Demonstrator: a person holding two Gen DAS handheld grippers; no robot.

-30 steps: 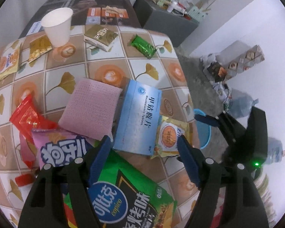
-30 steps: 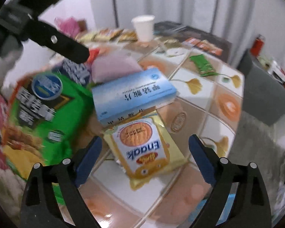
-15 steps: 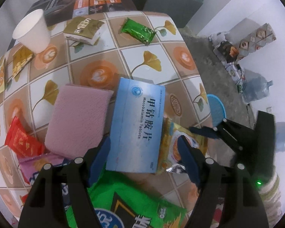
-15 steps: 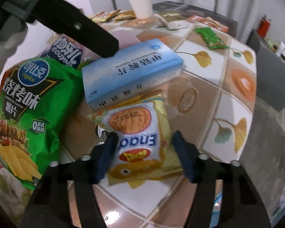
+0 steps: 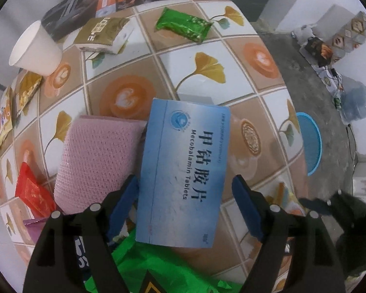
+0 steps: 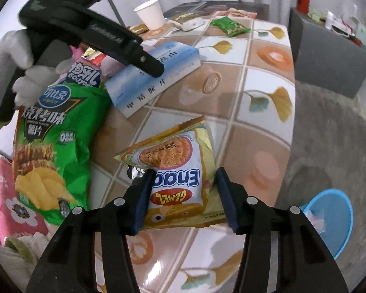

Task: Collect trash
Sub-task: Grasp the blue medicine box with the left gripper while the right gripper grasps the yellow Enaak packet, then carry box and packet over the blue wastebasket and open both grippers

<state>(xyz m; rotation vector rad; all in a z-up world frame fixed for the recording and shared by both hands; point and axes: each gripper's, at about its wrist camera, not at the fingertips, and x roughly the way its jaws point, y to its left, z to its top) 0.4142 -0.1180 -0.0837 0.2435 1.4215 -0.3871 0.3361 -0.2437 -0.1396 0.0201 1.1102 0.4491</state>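
A blue tablet box (image 5: 183,171) lies on the tiled table; my left gripper (image 5: 185,210) is open with its jaws on either side of the box's near end, not closed on it. The box also shows in the right wrist view (image 6: 156,73). My right gripper (image 6: 183,197) is shut on a yellow Enaak noodle packet (image 6: 175,178) and holds it off the table. A blue bin (image 6: 329,219) stands on the floor at the right, also in the left wrist view (image 5: 310,144).
A pink cloth (image 5: 97,156), a green chip bag (image 6: 51,134), a red packet (image 5: 31,193), a green wrapper (image 5: 183,24), a tissue pack (image 5: 102,34) and a paper cup (image 5: 34,48) lie on the table (image 5: 231,88). A water jug (image 5: 358,102) stands on the floor.
My right gripper closed on the noodle packet and lifted it away from the blue box. My left gripper moved forward over the box, its jaws now beside it.
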